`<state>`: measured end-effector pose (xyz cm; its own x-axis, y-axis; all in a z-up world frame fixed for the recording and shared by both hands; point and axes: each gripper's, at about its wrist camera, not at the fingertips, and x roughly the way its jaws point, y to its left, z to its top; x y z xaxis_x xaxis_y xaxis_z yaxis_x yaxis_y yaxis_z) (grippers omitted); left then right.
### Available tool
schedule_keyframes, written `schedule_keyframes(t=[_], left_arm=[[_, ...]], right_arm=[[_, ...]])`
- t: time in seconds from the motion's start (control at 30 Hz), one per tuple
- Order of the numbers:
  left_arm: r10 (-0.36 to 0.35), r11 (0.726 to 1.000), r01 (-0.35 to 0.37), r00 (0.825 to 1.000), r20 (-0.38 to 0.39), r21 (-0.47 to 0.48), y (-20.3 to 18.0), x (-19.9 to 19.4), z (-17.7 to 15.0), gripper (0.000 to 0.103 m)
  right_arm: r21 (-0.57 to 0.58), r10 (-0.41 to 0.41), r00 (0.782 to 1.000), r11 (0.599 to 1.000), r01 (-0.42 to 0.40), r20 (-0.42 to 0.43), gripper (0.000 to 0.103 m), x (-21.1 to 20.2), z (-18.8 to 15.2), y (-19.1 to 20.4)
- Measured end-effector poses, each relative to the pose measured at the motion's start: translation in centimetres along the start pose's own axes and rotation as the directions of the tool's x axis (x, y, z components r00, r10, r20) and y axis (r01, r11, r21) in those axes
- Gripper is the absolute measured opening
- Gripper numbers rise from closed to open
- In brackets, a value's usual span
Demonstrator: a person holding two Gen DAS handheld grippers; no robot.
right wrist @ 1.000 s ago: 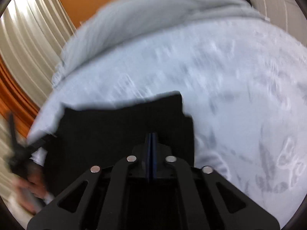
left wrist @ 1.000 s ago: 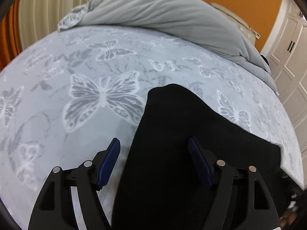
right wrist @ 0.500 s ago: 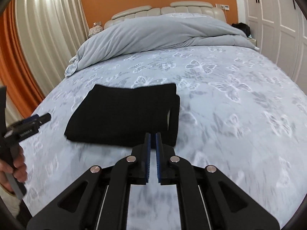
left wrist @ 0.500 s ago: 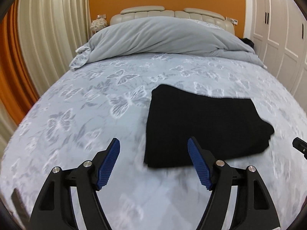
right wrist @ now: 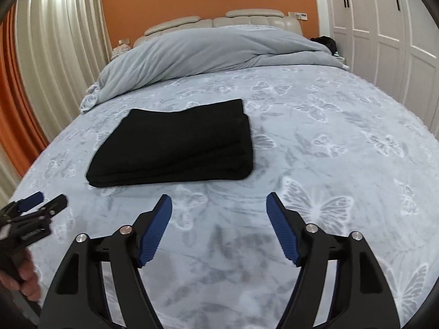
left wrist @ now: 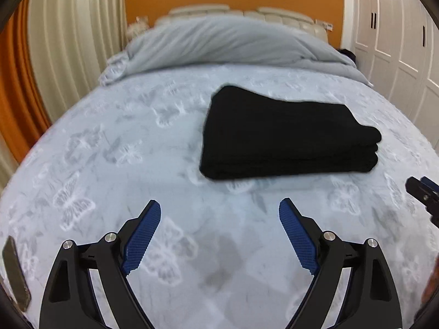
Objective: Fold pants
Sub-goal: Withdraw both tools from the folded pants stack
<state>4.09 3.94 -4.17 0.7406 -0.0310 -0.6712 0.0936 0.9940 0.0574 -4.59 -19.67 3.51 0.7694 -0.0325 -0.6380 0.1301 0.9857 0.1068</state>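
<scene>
The black pants [left wrist: 288,137] lie folded into a thick, layered rectangle on the bed [left wrist: 109,164], resting on its pale blue butterfly-print cover, roughly in the middle of the mattress. A grey duvet [right wrist: 219,52] is bunched up behind them against the cream headboard [right wrist: 219,19].

Both tools hang above the near part of the bed, clear of the cloth. The left gripper [left wrist: 219,230] has its blue-padded fingers [left wrist: 141,235] spread wide with nothing between them. The right gripper [right wrist: 219,227] is likewise spread wide and holds nothing, its fingers [right wrist: 282,230] pointing toward the near edge of the pants. The pants sit well ahead of both, touched by neither. Cream curtains [right wrist: 55,54] hang to the left, white wardrobe doors [right wrist: 384,27] to the right.
</scene>
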Motion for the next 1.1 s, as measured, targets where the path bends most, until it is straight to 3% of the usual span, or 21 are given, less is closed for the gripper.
schedule_keyframes(t=[0.1, 0.27, 0.7, 0.93, 1.1], left_arm=[[0.033, 0.999, -0.034, 0.999, 0.031, 0.037, -0.9, -0.3, 0.1, 0.086], [0.05, 0.999, -0.05, 0.998, 0.042, 0.001, -0.8, -1.0, 0.3, 0.086], [0.035, 0.999, -0.035, 0.999, 0.037, 0.002, -1.4, -2.6, -0.6, 0.086], [-0.008, 1.0, 0.009, 1.0, 0.008, -0.029, -0.8, -2.7, -0.8, 0.086], [0.009, 1.0, -0.008, 1.0, 0.014, -0.029, -0.8, -2.8, -0.8, 0.086]], right_arm=[[-0.016, -0.018, 1.0, 1.0, 0.018, -0.007, 0.077, 0.2, 0.0, 0.5], [0.005, 0.006, 1.0, 1.0, -0.006, -0.018, 0.08, -0.3, -0.3, 0.4], [0.004, -0.009, 0.999, 1.0, 0.009, -0.034, 0.08, -1.7, -1.7, 1.2], [-0.012, -0.008, 0.999, 1.0, 0.008, -0.038, 0.08, -1.9, -2.1, 1.8], [-0.022, -0.003, 1.0, 1.0, 0.003, -0.023, 0.083, -2.1, -1.9, 2.7]])
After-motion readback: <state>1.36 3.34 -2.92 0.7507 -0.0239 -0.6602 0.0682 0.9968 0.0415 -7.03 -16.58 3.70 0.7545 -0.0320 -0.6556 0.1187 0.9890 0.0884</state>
